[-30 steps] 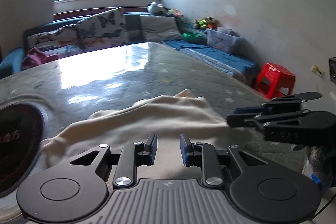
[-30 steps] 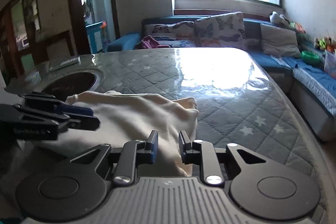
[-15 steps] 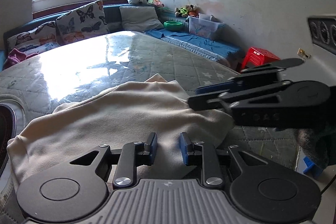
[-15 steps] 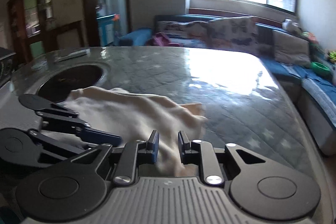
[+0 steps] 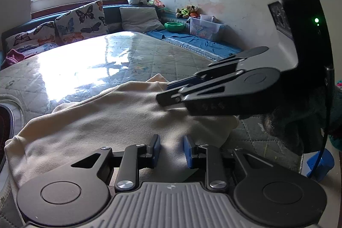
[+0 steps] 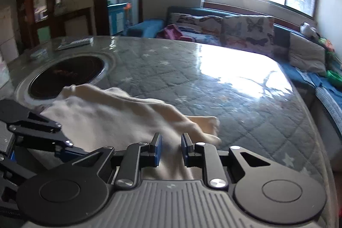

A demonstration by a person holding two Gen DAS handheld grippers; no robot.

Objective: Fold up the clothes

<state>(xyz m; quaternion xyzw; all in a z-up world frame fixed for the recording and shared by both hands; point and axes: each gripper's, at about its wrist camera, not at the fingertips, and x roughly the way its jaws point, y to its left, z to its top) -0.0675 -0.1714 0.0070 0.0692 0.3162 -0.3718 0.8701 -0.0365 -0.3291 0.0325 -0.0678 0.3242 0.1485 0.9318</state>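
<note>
Sunlight glares off the quilted, plastic-covered desk (image 5: 149, 52), where a cream garment (image 5: 102, 121) lies rumpled near the front edge beside a dark round inset (image 6: 66, 76). Left tongs (image 5: 170, 151) stand narrowly parted with cream cloth between the pads; right tongs (image 6: 170, 149) likewise straddle a fold of cloth.

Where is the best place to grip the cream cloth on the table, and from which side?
Probably the near hem of the cream fleece cloth, taken from the table's near side: it lies flat there, right before the left claw and the right claw, while the far part is bunched.
</note>
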